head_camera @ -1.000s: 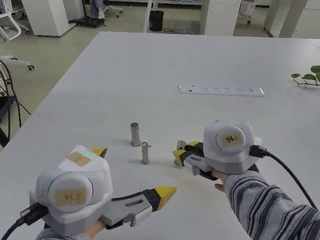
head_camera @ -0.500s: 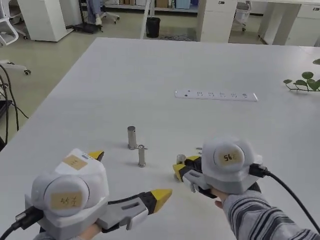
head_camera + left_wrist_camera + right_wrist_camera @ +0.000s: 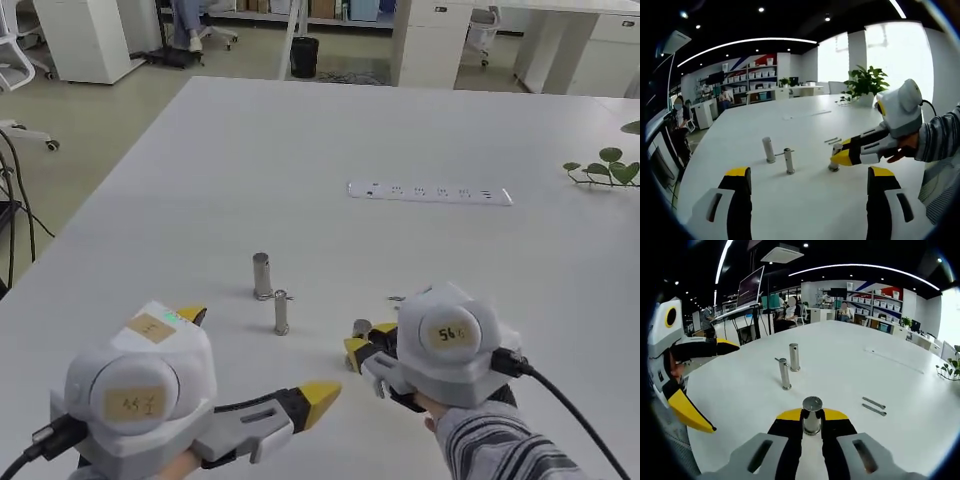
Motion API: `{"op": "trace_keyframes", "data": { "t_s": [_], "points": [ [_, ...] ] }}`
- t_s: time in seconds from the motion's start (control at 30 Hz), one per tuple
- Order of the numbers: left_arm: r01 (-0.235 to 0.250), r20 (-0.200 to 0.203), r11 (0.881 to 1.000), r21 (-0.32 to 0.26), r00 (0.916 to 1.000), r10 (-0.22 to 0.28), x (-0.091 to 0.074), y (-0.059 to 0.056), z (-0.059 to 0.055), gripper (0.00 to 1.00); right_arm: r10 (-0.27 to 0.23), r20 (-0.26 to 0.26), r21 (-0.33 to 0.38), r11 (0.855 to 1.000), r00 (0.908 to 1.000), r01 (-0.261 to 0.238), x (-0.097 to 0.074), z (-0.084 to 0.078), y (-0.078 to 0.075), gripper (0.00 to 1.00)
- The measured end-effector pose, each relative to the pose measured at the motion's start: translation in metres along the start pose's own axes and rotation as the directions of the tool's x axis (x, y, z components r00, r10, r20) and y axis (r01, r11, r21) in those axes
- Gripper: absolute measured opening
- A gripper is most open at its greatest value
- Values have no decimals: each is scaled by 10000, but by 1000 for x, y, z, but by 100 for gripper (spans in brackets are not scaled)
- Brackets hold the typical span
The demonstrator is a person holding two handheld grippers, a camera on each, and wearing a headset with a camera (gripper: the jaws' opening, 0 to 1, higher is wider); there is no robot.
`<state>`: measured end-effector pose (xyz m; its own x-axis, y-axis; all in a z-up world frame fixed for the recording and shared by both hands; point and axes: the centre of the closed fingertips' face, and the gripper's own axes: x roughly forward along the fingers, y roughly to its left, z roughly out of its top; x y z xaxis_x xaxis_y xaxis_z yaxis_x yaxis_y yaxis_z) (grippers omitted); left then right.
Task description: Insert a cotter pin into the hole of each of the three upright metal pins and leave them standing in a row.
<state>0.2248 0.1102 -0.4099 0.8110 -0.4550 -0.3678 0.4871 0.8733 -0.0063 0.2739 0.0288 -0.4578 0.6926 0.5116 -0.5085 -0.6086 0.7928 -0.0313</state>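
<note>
Two metal pins stand upright on the white table: a plain one (image 3: 262, 275) (image 3: 794, 356) and a nearer one (image 3: 281, 312) (image 3: 784, 373) with a thin cotter pin through its top. My right gripper (image 3: 358, 350) (image 3: 812, 426) is shut on the third metal pin (image 3: 361, 328) (image 3: 812, 414), which stands upright on the table to the right of the other two. Two loose cotter pins (image 3: 873, 406) (image 3: 397, 298) lie just beyond it. My left gripper (image 3: 255, 355) (image 3: 809, 172) hangs open and holds nothing, nearer than the pins.
A white power strip (image 3: 430, 193) lies further back on the table (image 3: 300, 150). A plant (image 3: 605, 168) sits at the right edge. Office desks, chairs and people are beyond the table.
My right gripper has drawn the held metal pin a little nearer to me. The two free pins and my left gripper have stayed where they were.
</note>
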Motion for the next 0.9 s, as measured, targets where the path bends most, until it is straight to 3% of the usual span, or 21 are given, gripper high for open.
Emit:
{"op": "trace_keyframes", "data": {
  "t_s": [0.17,0.27,0.43,0.5,0.57,0.7,0.77,0.9],
  "points": [
    [-20,-74,10000,41,10000,20,1,0,-4,95,44,70,374,9993,10000,-46,0,-2,-2,10],
    [-8,-175,9999,143,9998,10,4,0,-6,94,28,266,590,9982,9996,-43,-4,-4,-5,21],
    [86,-128,9997,217,9999,-83,5,-3,-5,94,554,306,384,9977,9980,-566,-16,-4,-9,22],
    [130,-123,9997,225,9998,-127,6,-5,-5,95,1013,152,161,9947,9947,-1015,-21,-6,-12,23],
    [191,378,9998,-35,9991,-190,7,-6,4,95,1196,30,65,9928,9928,-1196,-25,-8,-18,23],
    [106,96,9999,102,9999,-107,7,-6,0,96,1435,-365,-309,9890,9890,-1447,-31,-8,-33,23],
    [163,215,9998,-89,9996,-162,7,-6,2,96,1562,-470,-567,9857,9866,-1588,-31,-5,-42,22],
    [104,-30,9995,302,9999,-103,8,-7,-1,96,1811,-1048,-1098,9752,9779,-1923,-30,-2,-58,22]
  ]
}}
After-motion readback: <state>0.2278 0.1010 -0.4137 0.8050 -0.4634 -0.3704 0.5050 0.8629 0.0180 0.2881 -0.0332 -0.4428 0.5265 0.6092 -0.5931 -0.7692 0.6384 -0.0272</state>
